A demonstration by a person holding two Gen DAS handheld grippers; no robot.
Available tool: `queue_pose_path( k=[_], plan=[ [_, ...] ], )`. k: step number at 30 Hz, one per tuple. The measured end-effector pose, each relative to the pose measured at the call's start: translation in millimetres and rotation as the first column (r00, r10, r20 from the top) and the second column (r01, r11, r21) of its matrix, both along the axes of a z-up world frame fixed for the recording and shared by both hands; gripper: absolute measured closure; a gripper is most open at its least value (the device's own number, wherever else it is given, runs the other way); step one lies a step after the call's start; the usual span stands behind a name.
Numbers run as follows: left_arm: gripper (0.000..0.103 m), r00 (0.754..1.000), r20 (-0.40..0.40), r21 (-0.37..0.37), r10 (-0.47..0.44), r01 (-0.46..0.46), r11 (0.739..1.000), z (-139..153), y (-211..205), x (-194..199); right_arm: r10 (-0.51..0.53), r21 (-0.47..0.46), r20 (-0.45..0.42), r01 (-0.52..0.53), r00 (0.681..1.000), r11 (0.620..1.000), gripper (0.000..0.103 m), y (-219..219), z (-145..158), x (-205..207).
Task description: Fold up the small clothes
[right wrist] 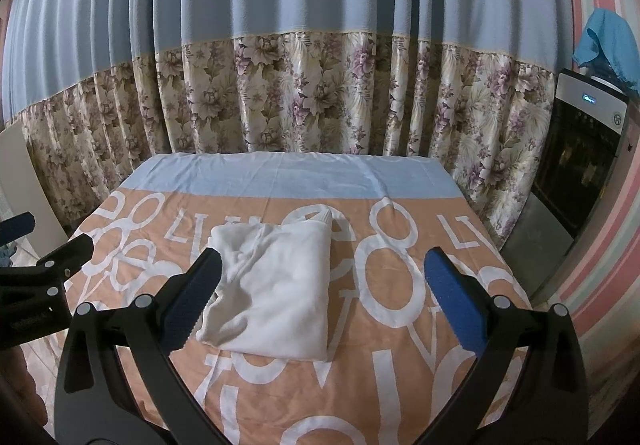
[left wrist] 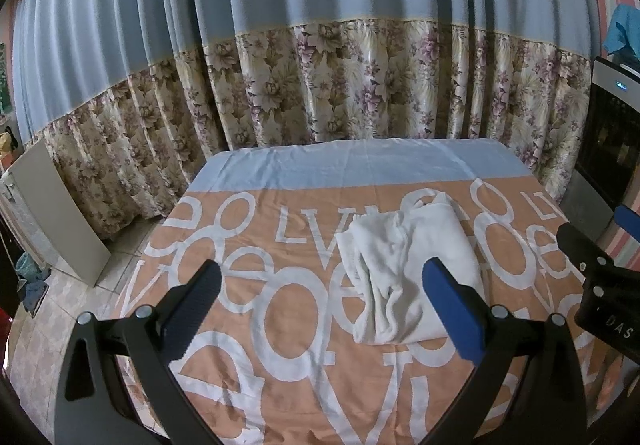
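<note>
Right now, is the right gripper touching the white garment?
Cannot tell. In the right wrist view the right gripper is open and its left finger overlaps the white garment, with no visible gap or press.

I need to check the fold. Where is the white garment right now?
The white garment lies folded on the orange lettered sheet, mid-table, ahead of both open grippers; in the right wrist view it sits between center and the left finger, untouched.
</note>
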State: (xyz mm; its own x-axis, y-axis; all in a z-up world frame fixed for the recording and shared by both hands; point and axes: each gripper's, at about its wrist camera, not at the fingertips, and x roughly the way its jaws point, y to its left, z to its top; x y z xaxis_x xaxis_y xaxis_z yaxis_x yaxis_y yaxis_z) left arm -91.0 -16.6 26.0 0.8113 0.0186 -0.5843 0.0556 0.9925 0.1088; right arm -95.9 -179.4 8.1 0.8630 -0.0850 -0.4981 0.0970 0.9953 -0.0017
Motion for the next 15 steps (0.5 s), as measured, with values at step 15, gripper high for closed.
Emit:
queue_pose_path(
  k=[15],
  plan=[
    [0.002, 1.000, 0.005, -0.013, 0.007, -0.007, 1.000, 9.4, 6.3, 2.0, -0.001, 0.001, -0.001, 0.001, 1.000, 1.000, 0.003, -1.4, -0.3, 1.7]
  ],
)
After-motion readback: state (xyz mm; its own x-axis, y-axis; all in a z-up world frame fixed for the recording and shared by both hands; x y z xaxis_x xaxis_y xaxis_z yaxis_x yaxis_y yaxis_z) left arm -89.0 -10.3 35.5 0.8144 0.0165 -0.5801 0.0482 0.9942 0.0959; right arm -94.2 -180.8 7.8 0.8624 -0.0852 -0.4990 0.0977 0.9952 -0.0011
